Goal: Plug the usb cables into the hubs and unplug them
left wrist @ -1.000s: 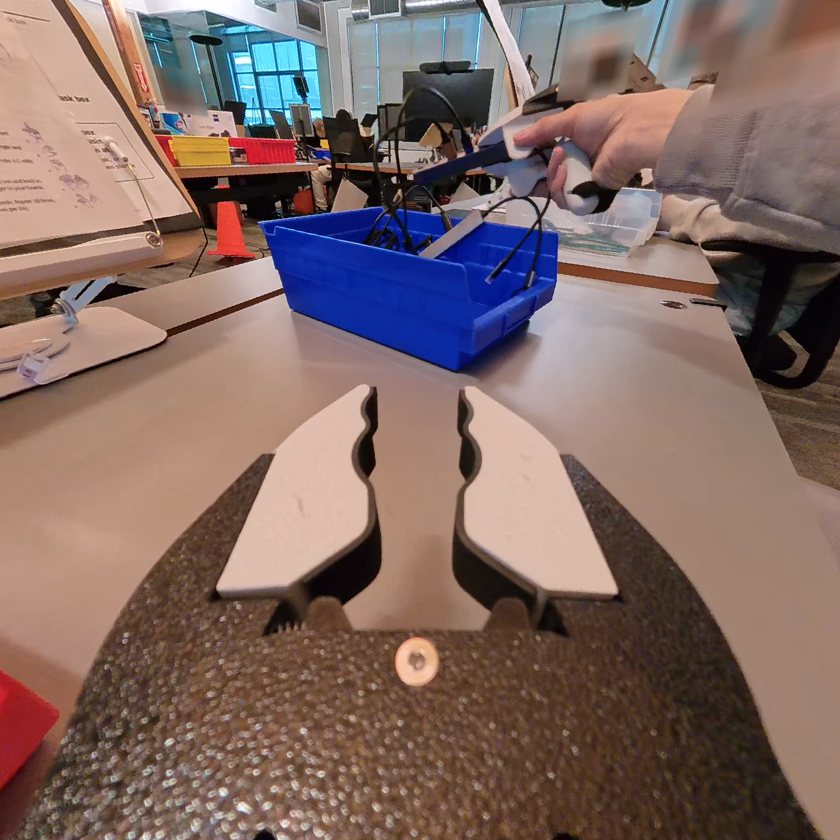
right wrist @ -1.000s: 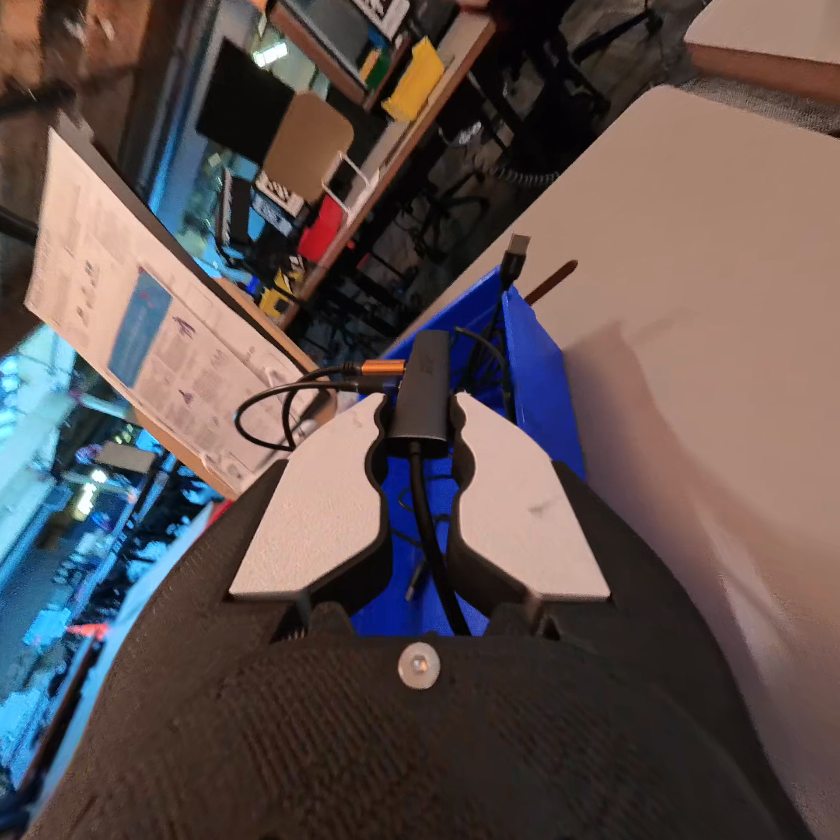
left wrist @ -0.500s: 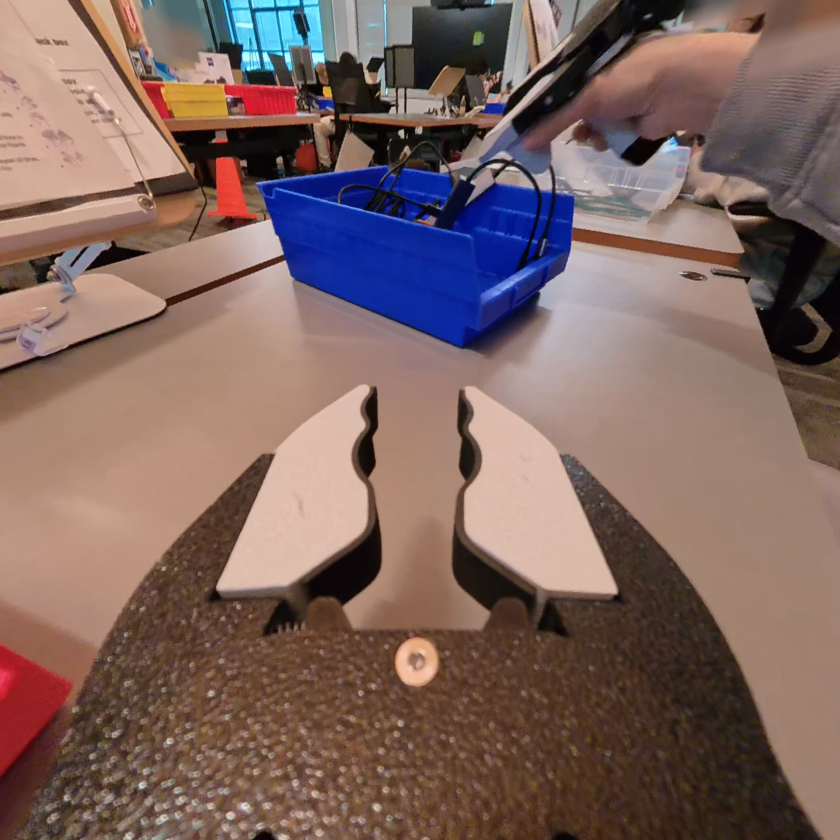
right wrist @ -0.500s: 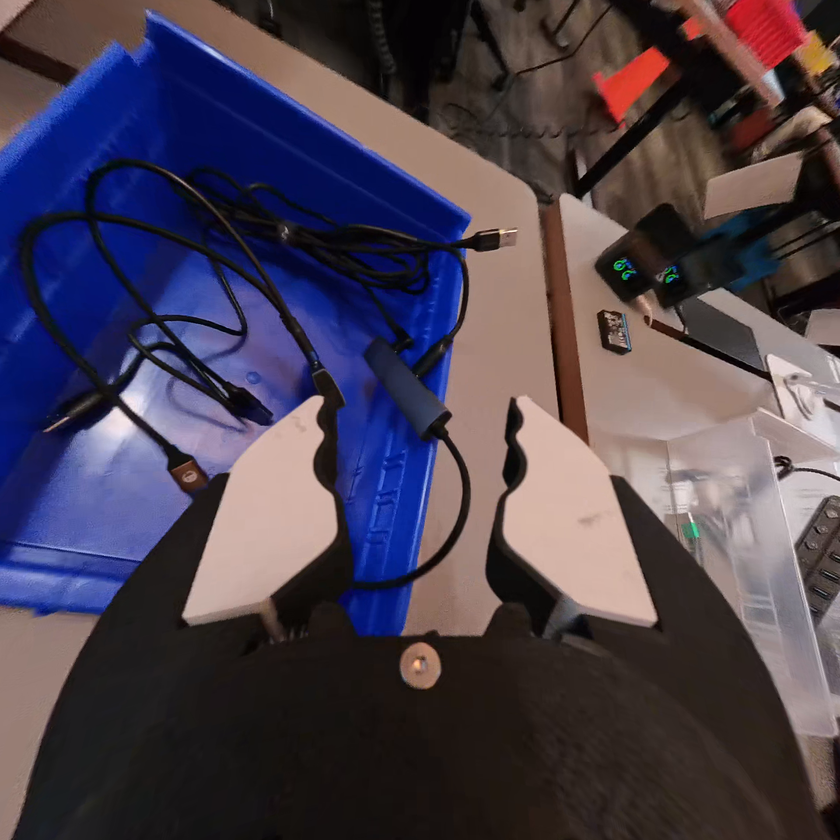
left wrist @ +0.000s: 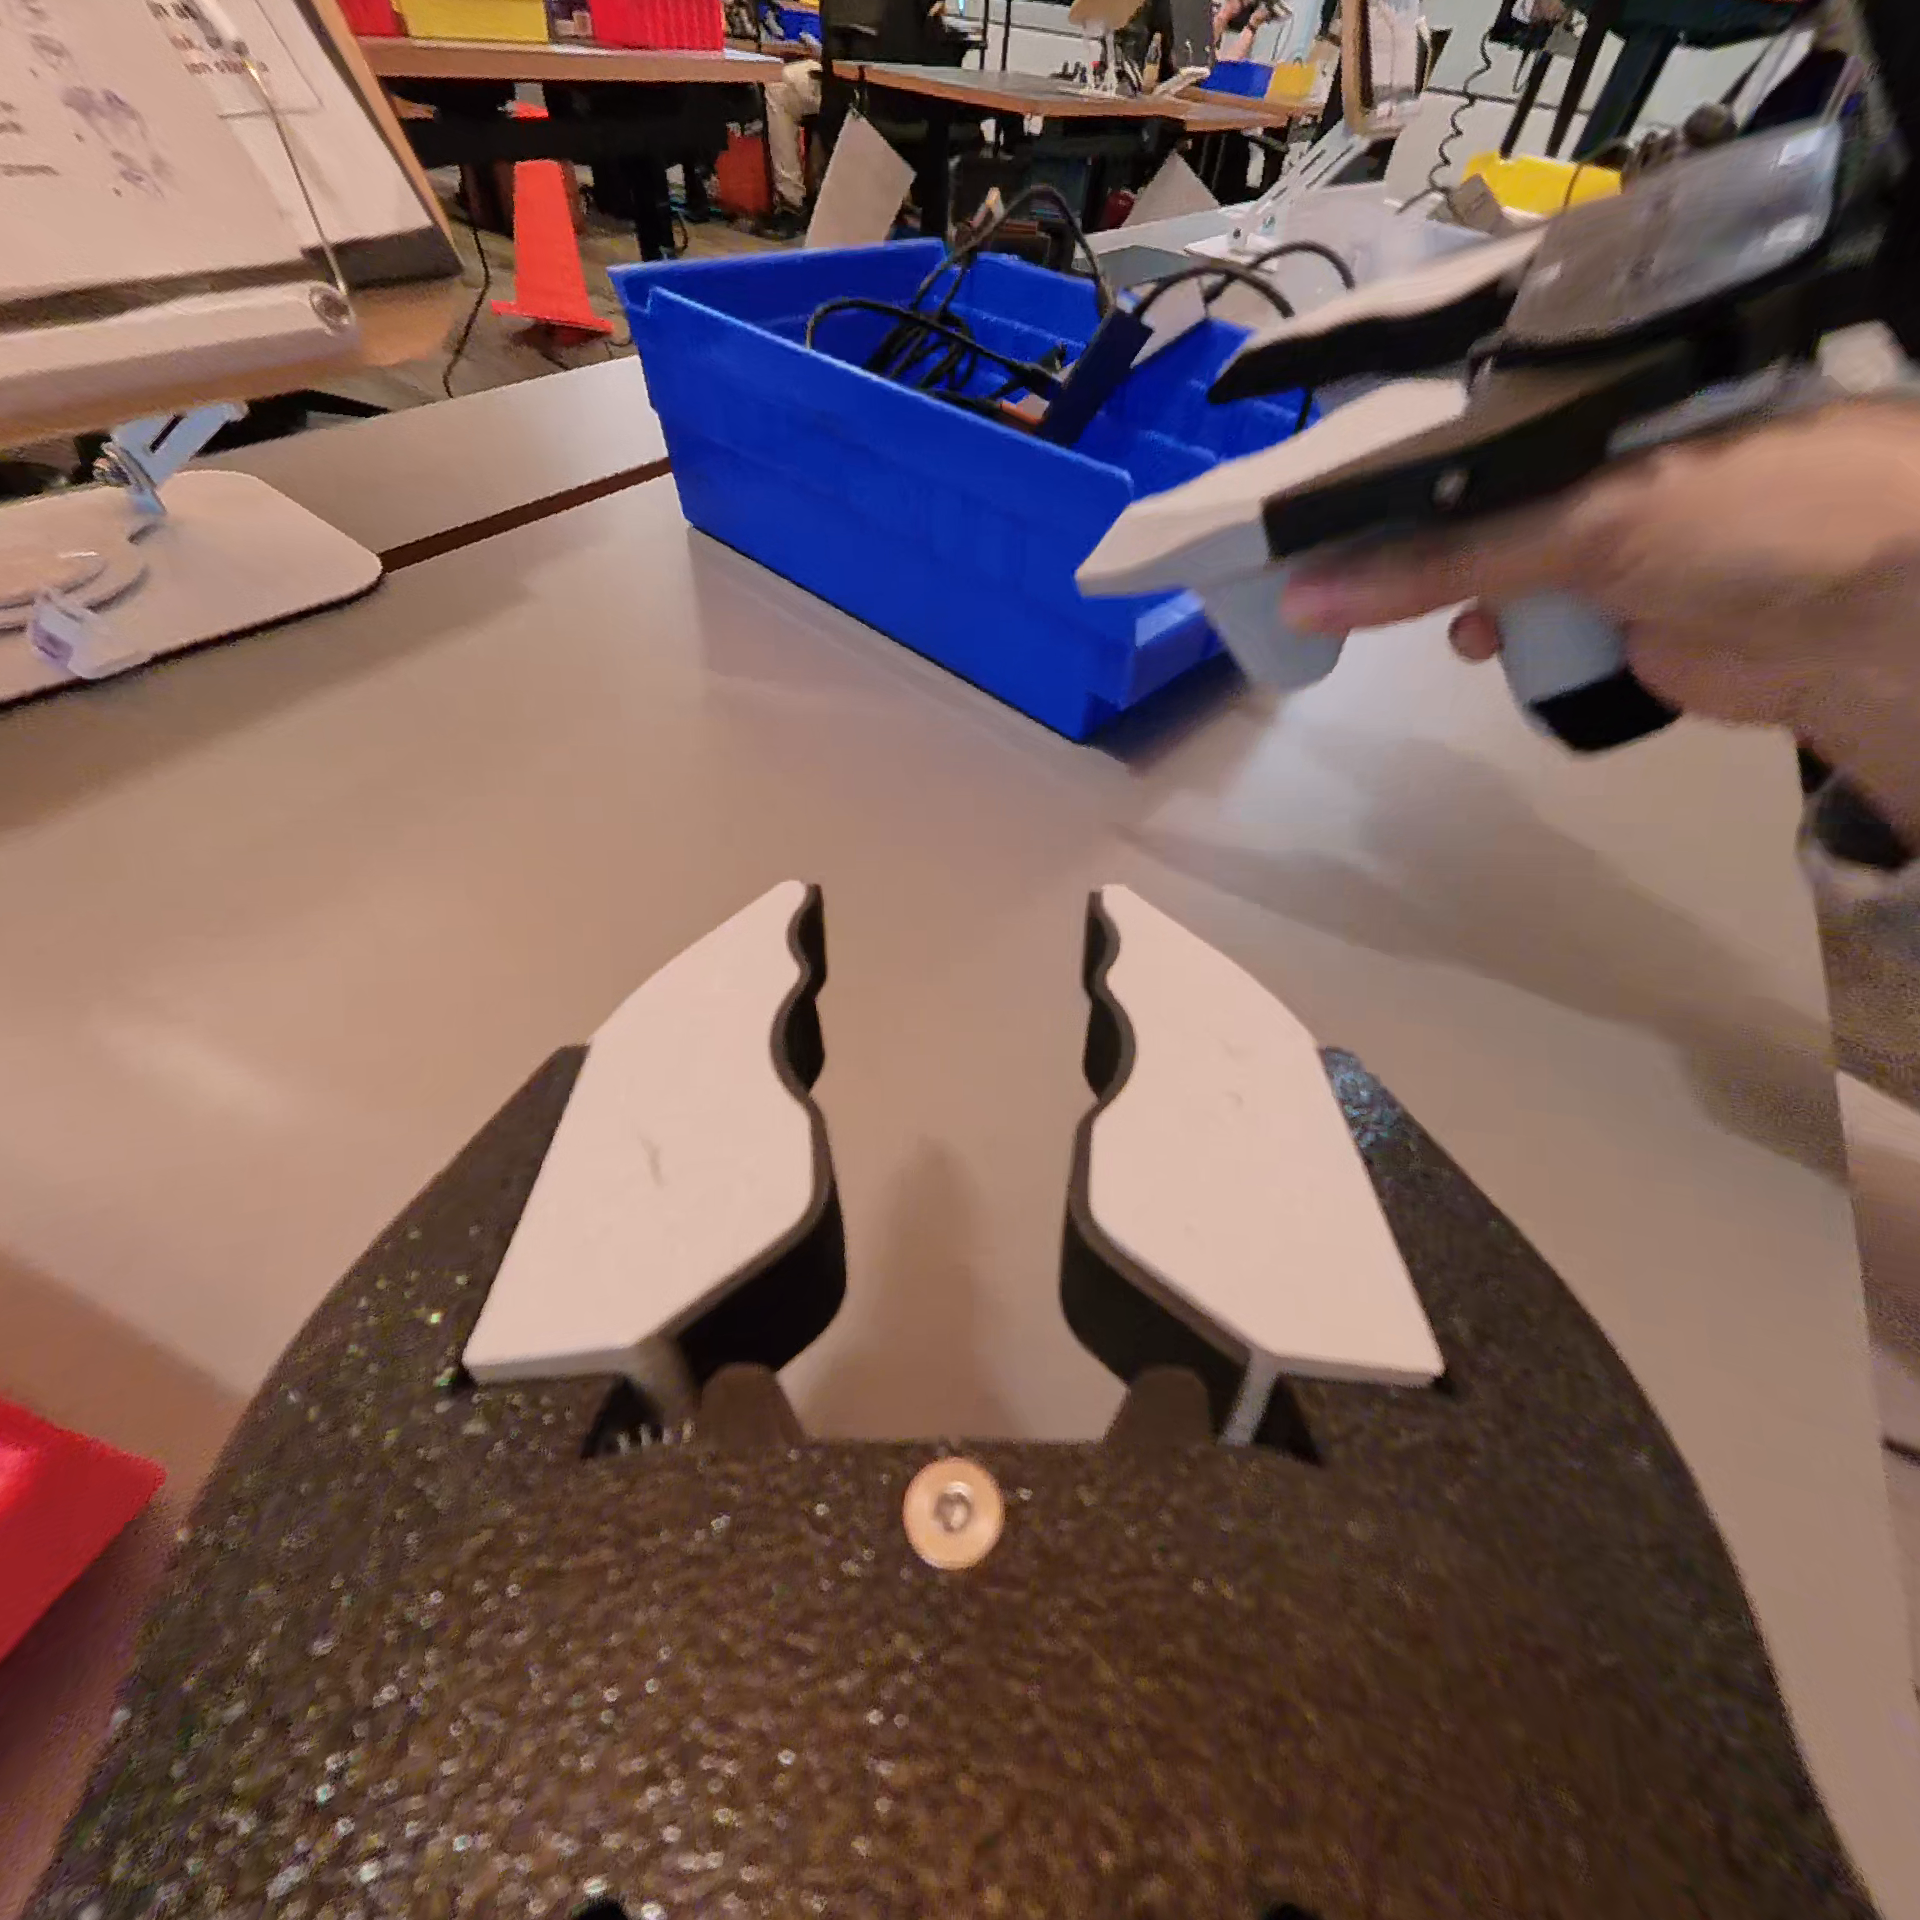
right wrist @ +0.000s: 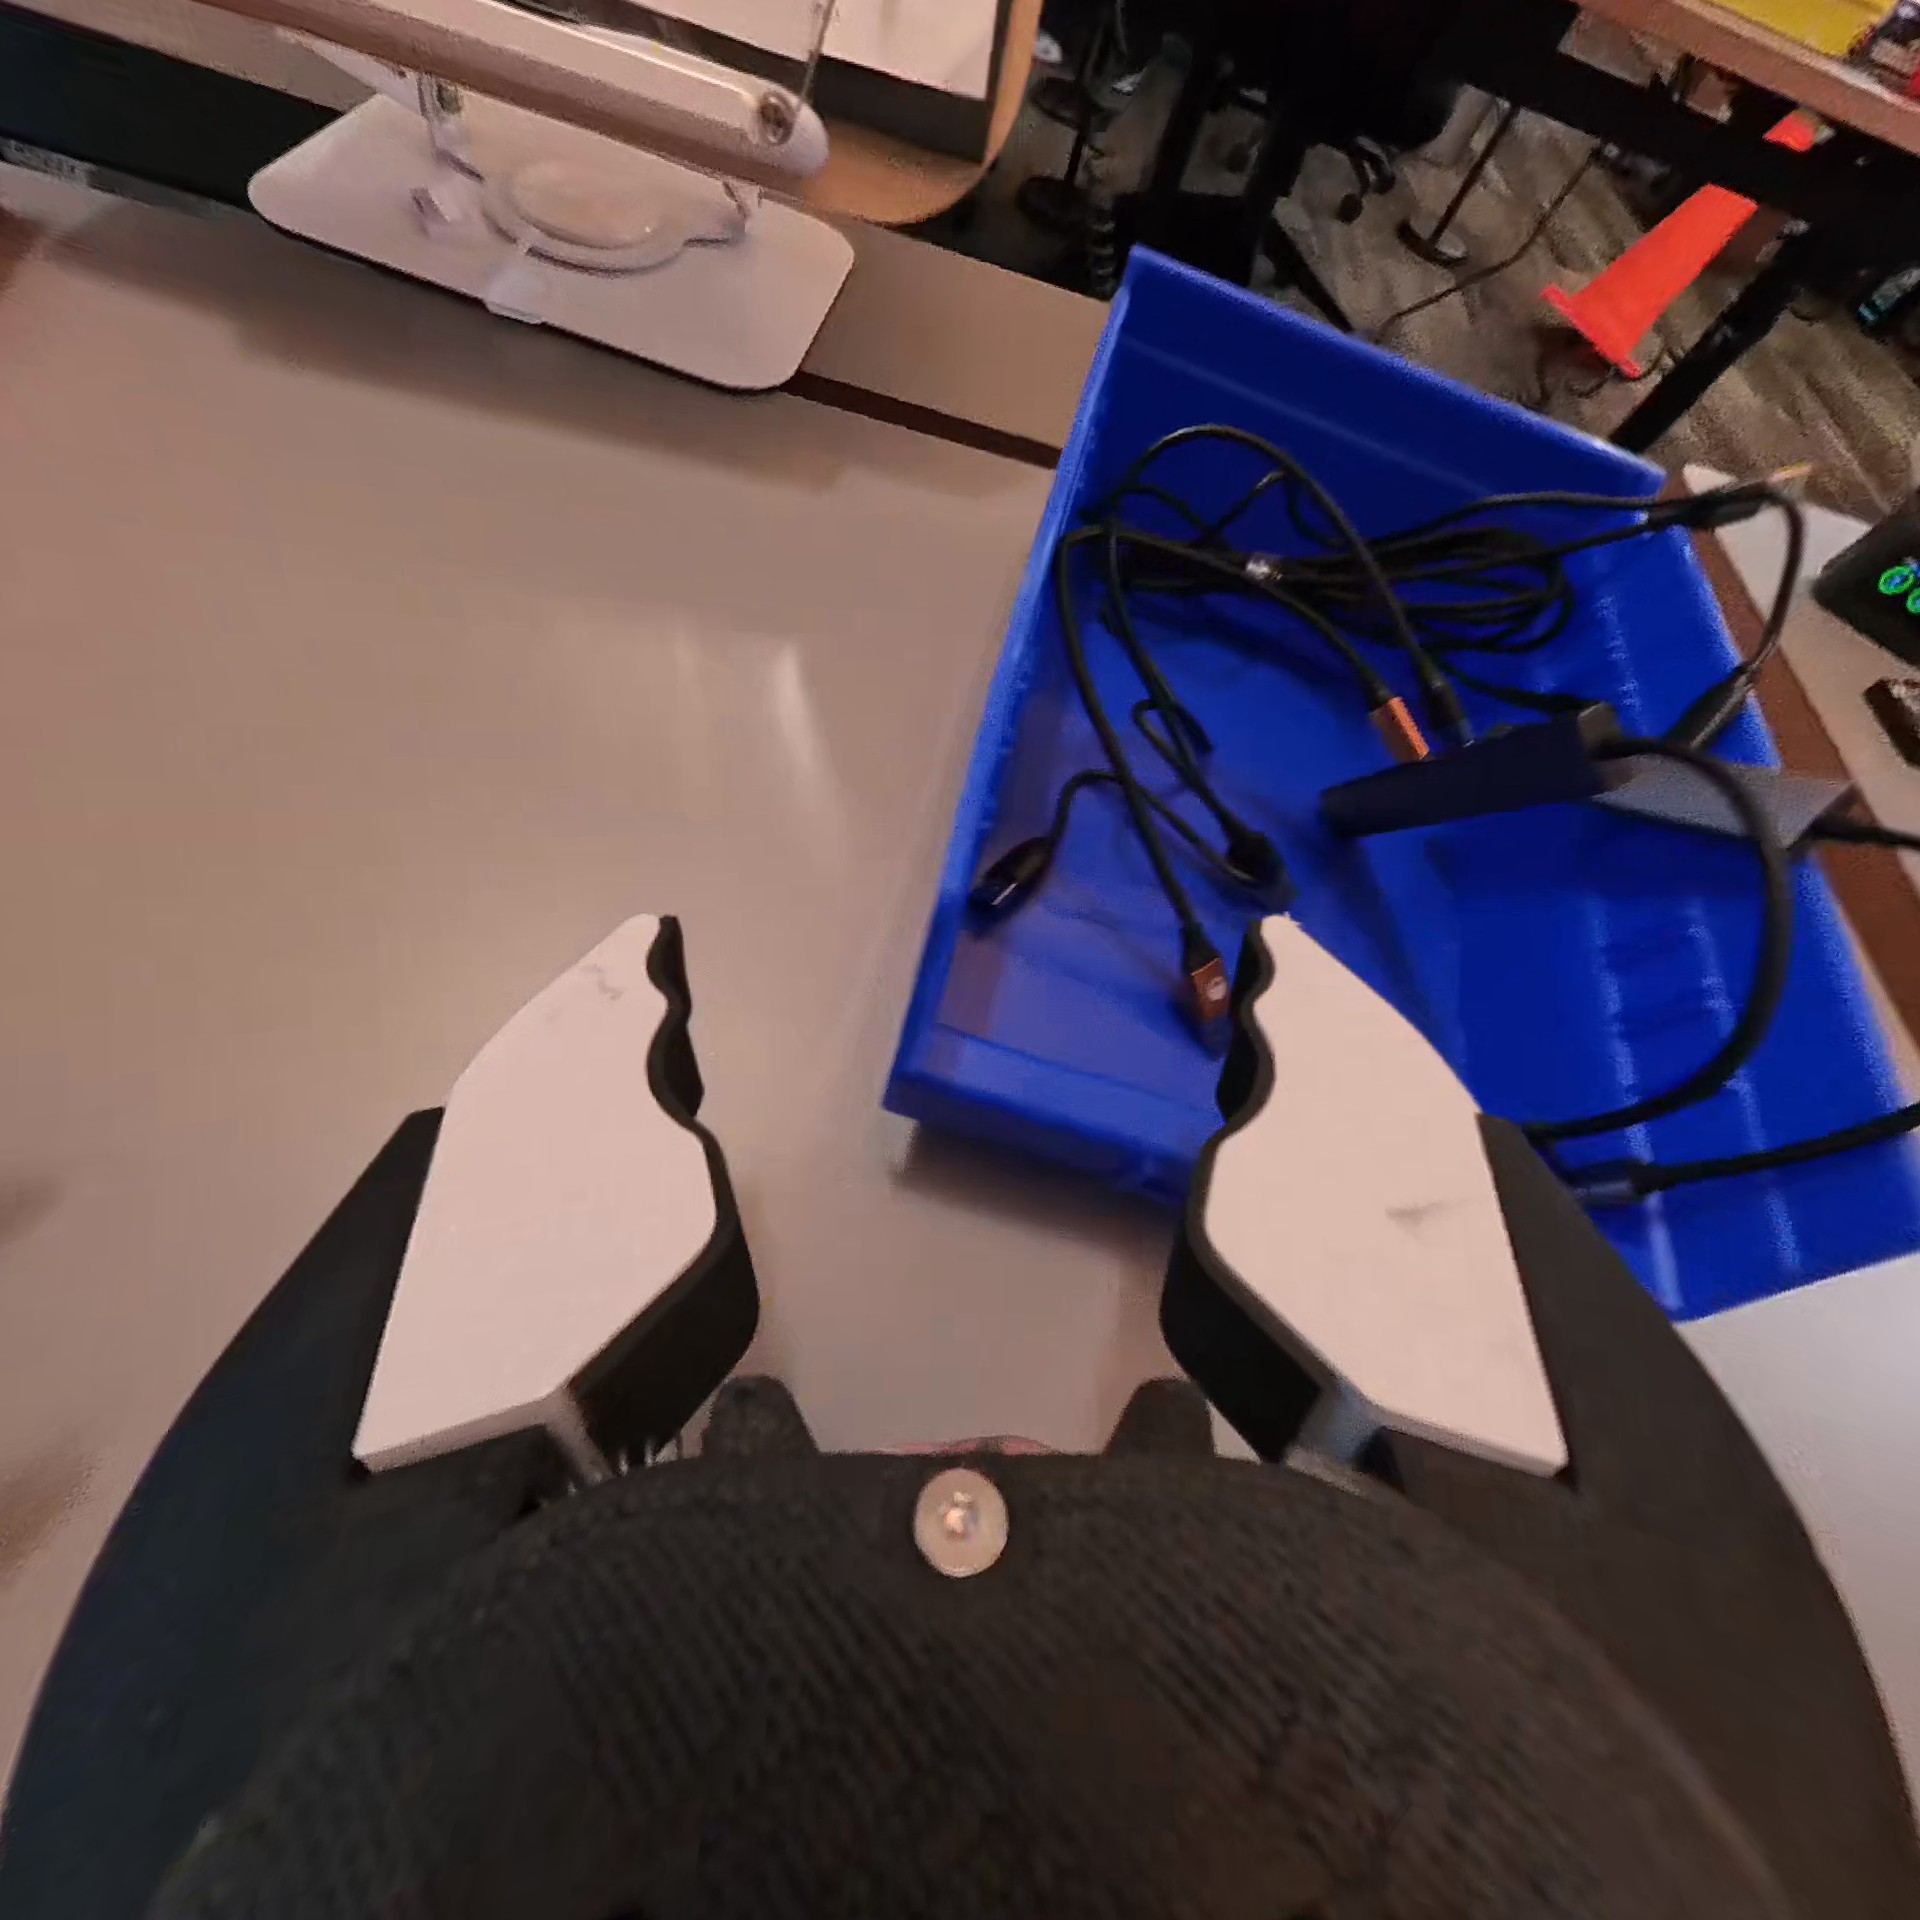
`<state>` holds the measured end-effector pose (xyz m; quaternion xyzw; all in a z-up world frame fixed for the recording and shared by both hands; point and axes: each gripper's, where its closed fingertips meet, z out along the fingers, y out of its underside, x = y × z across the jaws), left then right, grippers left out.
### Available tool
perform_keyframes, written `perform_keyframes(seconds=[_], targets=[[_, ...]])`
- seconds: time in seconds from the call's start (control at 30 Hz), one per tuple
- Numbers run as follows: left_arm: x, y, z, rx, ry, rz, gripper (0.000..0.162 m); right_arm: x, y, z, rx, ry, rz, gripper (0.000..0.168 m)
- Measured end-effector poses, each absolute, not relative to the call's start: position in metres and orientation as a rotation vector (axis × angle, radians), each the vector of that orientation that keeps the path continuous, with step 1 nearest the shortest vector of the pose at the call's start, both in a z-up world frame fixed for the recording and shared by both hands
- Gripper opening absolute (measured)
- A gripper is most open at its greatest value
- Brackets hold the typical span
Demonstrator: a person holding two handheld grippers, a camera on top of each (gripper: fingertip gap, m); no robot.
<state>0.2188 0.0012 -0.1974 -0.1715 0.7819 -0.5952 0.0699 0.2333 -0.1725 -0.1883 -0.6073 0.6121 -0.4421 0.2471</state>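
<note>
A blue bin (left wrist: 883,499) stands on the grey table and holds a tangle of black USB cables (left wrist: 935,343). A dark hub (left wrist: 1101,374) leans against the bin's wall. In the right wrist view the bin (right wrist: 1049,1101) lies to the right, with the cables (right wrist: 1143,665), two orange-tipped plugs (right wrist: 1205,987) and the hub (right wrist: 1475,784) inside. My right gripper (right wrist: 958,935) is open and empty above the bare table, just left of the bin. It also shows in the left wrist view (left wrist: 1158,478), held by a hand. My left gripper (left wrist: 951,914) is open and empty, low over the table.
A document stand with a white base (left wrist: 187,561) stands at the table's left; it also shows in the right wrist view (right wrist: 582,270). An orange cone (left wrist: 545,249) is on the floor beyond. A red object (left wrist: 52,1496) sits at the near left. A small device with green lights (right wrist: 1891,582) lies behind the bin.
My right gripper let go of the hub into the bin, opened wide and swung out to the table beside the bin. My left gripper's fingers stand slightly wider apart.
</note>
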Motion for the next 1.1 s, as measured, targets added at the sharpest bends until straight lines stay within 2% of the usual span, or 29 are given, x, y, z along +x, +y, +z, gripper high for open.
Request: perform_keyframes(seconds=[0.1, 0.23, 0.33, 0.63, 1.0, 1.1], targets=[[0.222, 0.003, -0.182, -0.589, 2.286, -1.785, 0.066, 0.235, -0.155, -0.202, -1.617, 1.72, -1.218, 0.107], [0.212, -0.001, -0.161, -0.665, 2.251, -1.786, 0.102, 0.229, -0.137, -0.207, -1.557, 1.703, -1.274, 0.113], [0.188, -0.012, -0.145, -0.611, 2.277, -1.787, 0.114, 0.22, -0.136, -0.205, -1.5, 1.704, -1.324, 0.117], [0.086, -0.052, -0.11, -0.287, 2.345, -1.885, 0.113, 0.189, -0.138, -0.194, -1.542, 1.686, -1.419, 0.117], [0.092, -0.058, -0.121, -0.362, 2.308, -1.848, 0.113, 0.186, -0.151, -0.184, -1.639, 1.647, -1.619, 0.113], [0.094, -0.058, -0.128, -0.366, 2.342, -1.835, 0.113, 0.189, -0.153, -0.188, -1.722, 1.607, -1.672, 0.12]])
